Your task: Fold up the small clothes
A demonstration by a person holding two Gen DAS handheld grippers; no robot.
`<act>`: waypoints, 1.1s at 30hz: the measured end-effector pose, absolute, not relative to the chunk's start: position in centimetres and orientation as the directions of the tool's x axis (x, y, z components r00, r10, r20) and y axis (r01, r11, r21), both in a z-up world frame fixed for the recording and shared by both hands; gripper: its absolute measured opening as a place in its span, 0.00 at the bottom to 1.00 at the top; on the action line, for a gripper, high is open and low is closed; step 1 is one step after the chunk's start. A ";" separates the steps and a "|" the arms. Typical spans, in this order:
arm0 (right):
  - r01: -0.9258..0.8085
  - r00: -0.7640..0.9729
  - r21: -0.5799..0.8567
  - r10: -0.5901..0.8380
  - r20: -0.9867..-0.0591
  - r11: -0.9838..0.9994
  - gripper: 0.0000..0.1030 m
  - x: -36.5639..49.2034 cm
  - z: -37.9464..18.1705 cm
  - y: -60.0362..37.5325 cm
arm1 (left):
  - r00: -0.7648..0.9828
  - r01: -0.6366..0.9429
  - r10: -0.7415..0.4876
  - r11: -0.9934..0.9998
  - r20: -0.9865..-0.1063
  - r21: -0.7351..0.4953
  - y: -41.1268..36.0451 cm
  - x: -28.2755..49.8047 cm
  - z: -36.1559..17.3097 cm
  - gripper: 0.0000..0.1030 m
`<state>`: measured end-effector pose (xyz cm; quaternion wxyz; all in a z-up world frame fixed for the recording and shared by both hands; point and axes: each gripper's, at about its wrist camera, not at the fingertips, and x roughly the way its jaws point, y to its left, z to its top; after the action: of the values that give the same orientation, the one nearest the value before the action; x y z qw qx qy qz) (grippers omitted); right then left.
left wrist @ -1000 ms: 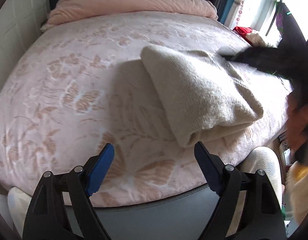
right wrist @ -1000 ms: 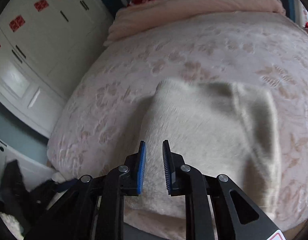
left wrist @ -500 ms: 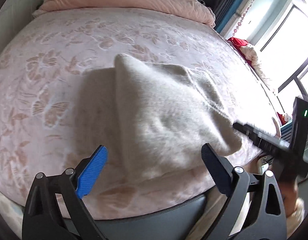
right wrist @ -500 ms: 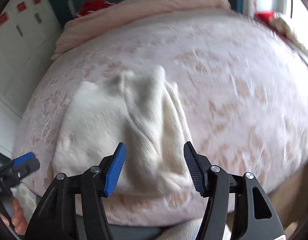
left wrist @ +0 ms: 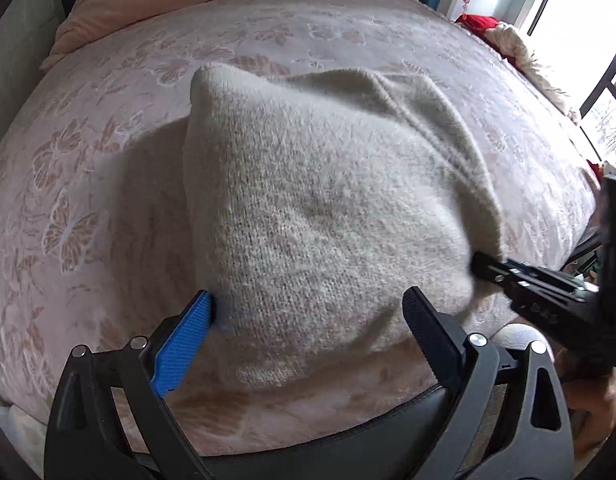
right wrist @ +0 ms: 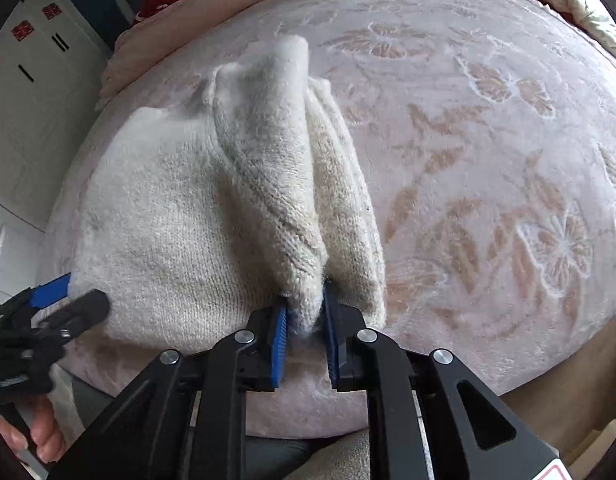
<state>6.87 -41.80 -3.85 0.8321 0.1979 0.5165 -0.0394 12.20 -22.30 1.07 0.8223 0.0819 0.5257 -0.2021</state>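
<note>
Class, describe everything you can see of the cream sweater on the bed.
The sweater is fuzzy cream knit, folded into a thick bundle near the front edge of the pink floral bed. The closing right gripper pinches its near right corner; the left gripper straddles the near left edge, jaws wide.
</note>
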 end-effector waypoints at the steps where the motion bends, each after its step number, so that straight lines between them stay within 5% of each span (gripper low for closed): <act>1: 0.269 0.485 0.286 0.127 -0.865 0.920 0.16 6.8 -2.4 -41.8 | 0.375 0.421 -0.233 0.905 -0.897 -0.059 -22.4 12.2 1.1 0.90; 3: 0.271 0.562 0.304 0.107 -0.820 0.913 0.23 6.7 0.9 -41.8 | 0.373 0.420 -0.253 0.904 -0.893 -0.081 -22.0 12.1 1.8 0.90; 8: 0.117 0.615 0.275 0.148 -0.774 0.954 0.19 11.9 5.4 -41.4 | 0.428 0.418 -0.303 0.902 -0.852 -0.111 -22.7 12.6 4.4 0.90; 14: 0.169 0.386 0.176 0.099 -0.917 0.970 0.09 20.1 -4.6 -43.5 | 0.391 0.440 -0.229 0.897 -0.892 -0.037 -25.2 14.5 1.6 0.90; 20: 0.205 0.528 0.266 0.122 -0.841 0.942 0.18 14.9 1.4 -44.0 | 0.421 0.455 -0.206 0.891 -0.884 0.009 -25.6 14.1 1.5 0.92; 28: 0.268 0.454 0.250 0.107 -0.885 0.931 0.23 12.0 -2.7 -44.2 | 0.424 0.455 -0.190 0.890 -0.885 0.027 -26.1 13.9 1.4 0.94; 31: 0.253 0.507 0.252 0.094 -0.857 0.934 0.30 10.9 -0.1 -44.2 | 0.404 0.453 -0.212 0.891 -0.890 -0.007 -25.2 13.8 2.1 0.94; 33: 0.259 0.520 0.248 0.082 -0.850 0.934 0.60 9.7 0.3 -44.6 | 0.379 0.436 -0.282 0.894 -0.882 -0.098 -23.9 13.7 2.9 0.94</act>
<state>9.70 -44.61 0.27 0.8541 0.1747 0.4872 -0.0519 13.70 -23.91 2.87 0.8269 0.0754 0.5132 -0.2170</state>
